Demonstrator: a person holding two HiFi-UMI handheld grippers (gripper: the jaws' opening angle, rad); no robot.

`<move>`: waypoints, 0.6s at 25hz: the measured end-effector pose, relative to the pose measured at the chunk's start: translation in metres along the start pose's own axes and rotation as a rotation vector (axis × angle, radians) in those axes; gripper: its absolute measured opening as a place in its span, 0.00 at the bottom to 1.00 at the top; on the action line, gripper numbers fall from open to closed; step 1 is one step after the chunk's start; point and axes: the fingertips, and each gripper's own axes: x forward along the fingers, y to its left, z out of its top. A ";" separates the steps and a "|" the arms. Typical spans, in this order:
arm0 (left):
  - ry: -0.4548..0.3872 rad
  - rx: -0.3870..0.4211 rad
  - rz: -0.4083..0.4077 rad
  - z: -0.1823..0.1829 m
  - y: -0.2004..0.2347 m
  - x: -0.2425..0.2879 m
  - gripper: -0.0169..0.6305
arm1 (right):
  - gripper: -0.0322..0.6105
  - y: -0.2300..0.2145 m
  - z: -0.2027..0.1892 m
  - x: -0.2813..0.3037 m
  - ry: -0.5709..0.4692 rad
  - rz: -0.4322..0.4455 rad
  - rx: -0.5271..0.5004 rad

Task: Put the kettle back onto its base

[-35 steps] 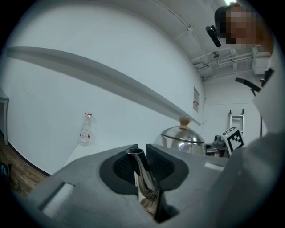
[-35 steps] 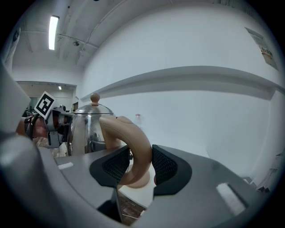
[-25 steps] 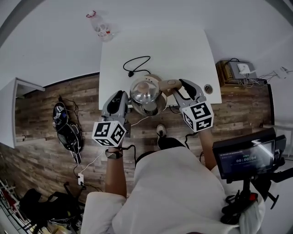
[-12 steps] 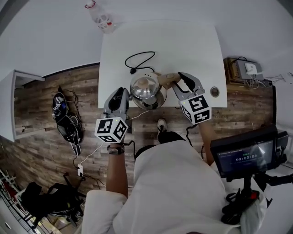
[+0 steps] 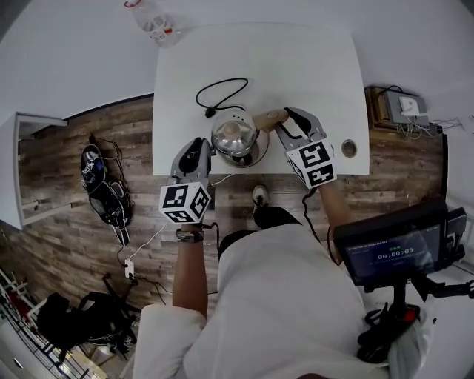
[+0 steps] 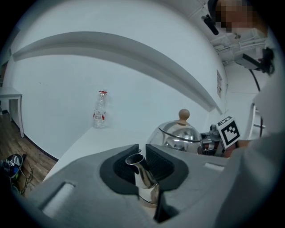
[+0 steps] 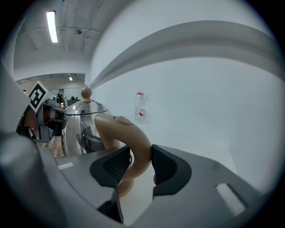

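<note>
A shiny steel kettle (image 5: 233, 137) with a tan knob and a tan handle (image 5: 268, 118) is at the near middle of the white table (image 5: 296, 66). My right gripper (image 5: 289, 118) is shut on the handle (image 7: 129, 138), pads on both sides of it. On the other side, my left gripper (image 5: 204, 150) is shut on the kettle's spout (image 6: 140, 171). A dark round rim, seemingly the base (image 5: 258, 157), shows under the kettle's near right side; whether the kettle rests on it I cannot tell. A black cord (image 5: 222, 92) loops behind the kettle.
A plastic bottle (image 5: 152, 22) stands at the table's far left corner. A round cable hole (image 5: 349, 149) sits near the front right edge. A low shelf with devices (image 5: 400, 107) is right of the table, a screen (image 5: 392, 248) nearer, and bags (image 5: 104, 192) lie on the floor at left.
Both grippers have carried the kettle away from the person, from the table's front edge further onto the table, and downward. The grips on handle and spout have stayed as they were.
</note>
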 end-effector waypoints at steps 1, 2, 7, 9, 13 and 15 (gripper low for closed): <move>0.002 -0.008 0.003 -0.003 0.002 0.004 0.11 | 0.29 -0.002 -0.002 0.004 0.001 0.000 -0.003; 0.004 -0.018 0.006 -0.005 0.003 0.006 0.11 | 0.29 -0.003 -0.003 0.006 0.003 0.000 -0.005; 0.018 -0.031 0.011 -0.012 0.007 0.008 0.11 | 0.29 -0.002 -0.009 0.012 0.025 0.000 0.003; 0.018 -0.032 0.013 -0.012 0.007 0.009 0.11 | 0.29 -0.003 -0.012 0.014 0.024 0.001 0.006; 0.014 -0.036 0.011 -0.009 0.008 0.011 0.11 | 0.29 -0.004 -0.010 0.015 0.019 -0.001 0.008; 0.015 -0.037 0.008 -0.008 0.007 0.011 0.11 | 0.29 -0.004 -0.010 0.013 0.026 -0.003 0.007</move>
